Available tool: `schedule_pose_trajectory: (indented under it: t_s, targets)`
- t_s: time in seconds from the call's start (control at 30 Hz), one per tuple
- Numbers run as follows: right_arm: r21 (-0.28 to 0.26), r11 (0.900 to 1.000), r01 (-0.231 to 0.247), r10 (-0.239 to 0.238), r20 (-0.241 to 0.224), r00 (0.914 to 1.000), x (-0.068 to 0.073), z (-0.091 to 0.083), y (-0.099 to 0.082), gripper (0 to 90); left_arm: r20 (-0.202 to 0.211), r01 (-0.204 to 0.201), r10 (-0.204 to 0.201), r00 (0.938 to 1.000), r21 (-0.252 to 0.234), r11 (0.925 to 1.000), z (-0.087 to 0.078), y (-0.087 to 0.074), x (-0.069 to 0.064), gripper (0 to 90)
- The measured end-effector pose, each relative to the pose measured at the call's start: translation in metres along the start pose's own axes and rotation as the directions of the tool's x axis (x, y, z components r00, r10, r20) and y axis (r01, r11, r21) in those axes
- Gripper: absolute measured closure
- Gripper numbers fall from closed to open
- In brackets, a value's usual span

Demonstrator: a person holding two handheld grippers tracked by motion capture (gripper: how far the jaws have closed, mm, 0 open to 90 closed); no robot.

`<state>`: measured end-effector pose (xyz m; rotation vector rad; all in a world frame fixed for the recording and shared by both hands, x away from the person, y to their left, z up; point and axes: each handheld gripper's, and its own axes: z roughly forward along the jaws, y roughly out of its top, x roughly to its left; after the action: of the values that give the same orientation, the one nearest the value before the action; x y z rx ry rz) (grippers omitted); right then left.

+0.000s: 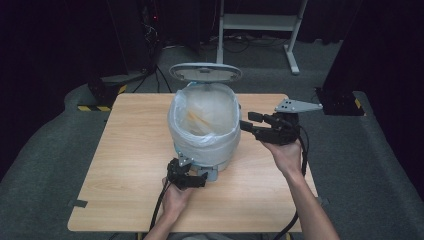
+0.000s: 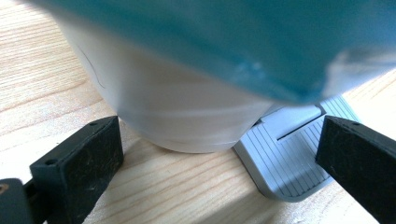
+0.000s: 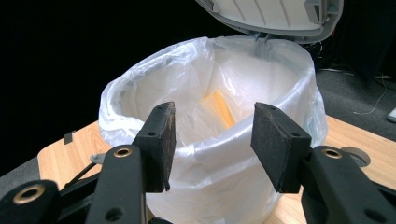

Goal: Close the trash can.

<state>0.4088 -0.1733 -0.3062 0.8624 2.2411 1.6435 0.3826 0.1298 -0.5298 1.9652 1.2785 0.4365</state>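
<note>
Your left hand-held gripper (image 1: 192, 176) sits low at the front foot of the bin (image 1: 204, 125), jaws wide apart and holding nothing; in the left gripper view they straddle the bin's base and the grey ribbed pedal (image 2: 292, 156), touching neither. The bin stands mid-tabletop (image 1: 125, 150), lid (image 1: 205, 71) tipped up at the back, clear bag (image 3: 205, 140) folded over the rim, something yellowish (image 3: 219, 107) lying inside. No brand or writing readable anywhere. Your right hand-held gripper (image 1: 247, 121) hovers just beside the bin's right rim, jaws about half open, nothing between them. The tabletop is light wood grain, on grey carpet, in a dark room with a white frame (image 1: 260, 22) behind.
</note>
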Motion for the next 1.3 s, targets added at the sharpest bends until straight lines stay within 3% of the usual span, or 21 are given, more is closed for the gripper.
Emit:
schedule_pose_trajectory:
  t_s: [0.73, 1.3]
  targets:
    - [-0.009, 0.9997, -0.022, 0.022, 0.025, 0.9994, -0.002, -0.014, -0.021, 49.7, 0.001, 0.001, -0.001, 1.0000, 0.000, 1.0000, 0.000, 0.000, 0.000, 0.9]
    - [-0.001, 0.9977, -0.068, 0.068, 0.035, 0.9971, -0.007, -0.015, -0.053, 49.7, 0.001, 0.001, -0.001, 1.0000, 0.000, 1.0000, 0.000, 0.000, 0.000, 0.9]
